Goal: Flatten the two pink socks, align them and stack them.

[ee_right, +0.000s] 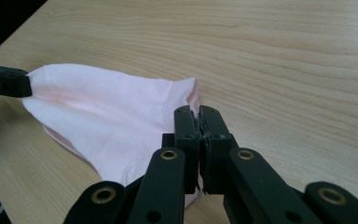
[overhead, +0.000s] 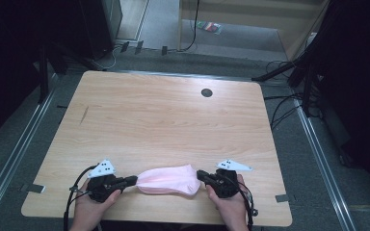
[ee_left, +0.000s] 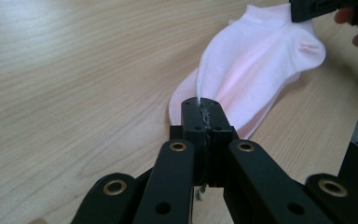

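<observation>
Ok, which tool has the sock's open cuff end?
The right tool: the sock shows its opening rim and heel bulge by those shut jaws. The left tool pinches the narrower, closed toe end.

The left gripper (overhead: pixel 131 181) and right gripper (overhead: pixel 201 174) are black, with brass-ringed pivot holes along their linked jaws; each carries a pale three-cornered plate on top; black cables trail toward the person's bare forearms.

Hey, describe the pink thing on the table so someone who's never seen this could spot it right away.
On the wooden table, look at the near edge, between the person's two hands. The pink sock lies stretched there, pinched at each end by the left tongs and right tongs. It is the sole soft, pale item among black tools.
</observation>
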`<act>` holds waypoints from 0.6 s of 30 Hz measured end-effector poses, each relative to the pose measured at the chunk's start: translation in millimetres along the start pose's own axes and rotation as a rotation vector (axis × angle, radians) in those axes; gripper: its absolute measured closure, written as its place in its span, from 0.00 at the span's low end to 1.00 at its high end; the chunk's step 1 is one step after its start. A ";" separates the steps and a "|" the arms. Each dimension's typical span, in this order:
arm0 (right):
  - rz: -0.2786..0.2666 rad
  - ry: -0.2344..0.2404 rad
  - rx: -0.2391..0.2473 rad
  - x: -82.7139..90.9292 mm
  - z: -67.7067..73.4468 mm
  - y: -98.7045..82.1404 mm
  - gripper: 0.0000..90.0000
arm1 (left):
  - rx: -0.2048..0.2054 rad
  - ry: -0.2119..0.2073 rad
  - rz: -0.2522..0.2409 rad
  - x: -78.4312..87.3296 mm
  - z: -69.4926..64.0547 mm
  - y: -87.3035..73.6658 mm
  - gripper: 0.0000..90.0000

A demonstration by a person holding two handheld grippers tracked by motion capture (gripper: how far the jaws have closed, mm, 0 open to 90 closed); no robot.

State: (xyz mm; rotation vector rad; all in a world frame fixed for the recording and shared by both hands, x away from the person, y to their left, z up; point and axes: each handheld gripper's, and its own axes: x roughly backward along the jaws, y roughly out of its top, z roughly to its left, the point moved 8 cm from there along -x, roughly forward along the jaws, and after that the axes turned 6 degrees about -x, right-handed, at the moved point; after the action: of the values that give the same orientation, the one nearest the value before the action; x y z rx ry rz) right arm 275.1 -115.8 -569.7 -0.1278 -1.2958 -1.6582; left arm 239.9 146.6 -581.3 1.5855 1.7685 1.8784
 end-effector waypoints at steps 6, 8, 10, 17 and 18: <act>0.012 -0.009 0.019 -5.7 -1.2 -6.6 0.98 | -0.004 0.015 0.019 -3.7 3.3 -4.7 1.00; 0.015 -0.014 0.028 -7.4 -1.3 -8.0 0.98 | -0.004 0.016 0.036 -8.0 4.1 -8.6 1.00; 0.017 -0.016 0.029 -8.1 -1.6 -8.9 0.97 | -0.005 0.012 0.042 -9.1 3.5 -9.4 1.00; 0.015 -0.030 0.023 -12.6 -7.1 -11.6 0.97 | -0.003 0.015 0.039 -11.6 2.1 -9.1 1.00; 0.004 -0.021 0.010 -10.2 -5.7 -9.8 0.97 | 0.008 0.008 0.014 -8.4 1.8 -6.1 1.00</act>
State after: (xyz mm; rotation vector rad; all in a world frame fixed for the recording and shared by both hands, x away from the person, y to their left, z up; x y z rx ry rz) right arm 275.7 -114.6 -584.9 -0.1418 -1.3184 -1.6507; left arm 241.6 144.0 -591.4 1.5992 1.7746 1.8890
